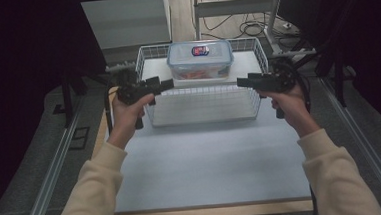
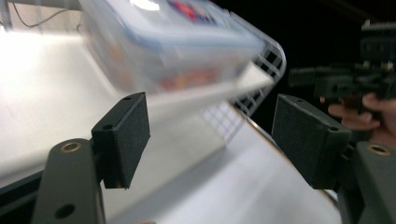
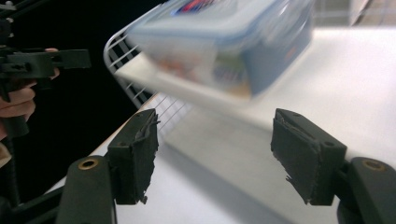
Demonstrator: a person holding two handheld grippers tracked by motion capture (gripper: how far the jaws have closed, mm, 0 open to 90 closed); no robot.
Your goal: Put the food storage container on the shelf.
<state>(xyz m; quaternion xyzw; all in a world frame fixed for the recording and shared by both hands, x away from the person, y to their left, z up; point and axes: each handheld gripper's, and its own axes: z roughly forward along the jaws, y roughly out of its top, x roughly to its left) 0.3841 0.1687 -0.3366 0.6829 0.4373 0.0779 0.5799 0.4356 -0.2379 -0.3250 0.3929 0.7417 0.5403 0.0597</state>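
Observation:
A clear plastic container (image 1: 200, 59) with a blue-rimmed lid and a red and blue label stands in the far half of a white wire basket (image 1: 203, 106). My left gripper (image 1: 167, 84) hovers at the basket's near left corner and points right, open with nothing between its jaws. At the near right corner my right gripper (image 1: 242, 81) points left, also open and empty. In the left gripper view the container (image 2: 173, 42) is blurred beyond my open left gripper (image 2: 212, 135), with the right gripper (image 2: 303, 77) farther off. The right gripper view has the container (image 3: 224, 42) ahead of my open right gripper (image 3: 215, 144).
The basket sits at the far end of a pale table (image 1: 207, 161) with a wooden front edge (image 1: 210, 212). Metal rails (image 1: 52, 171) run along both sides. Dark curtains flank the table, and cables (image 1: 246, 29) lie on the floor behind it.

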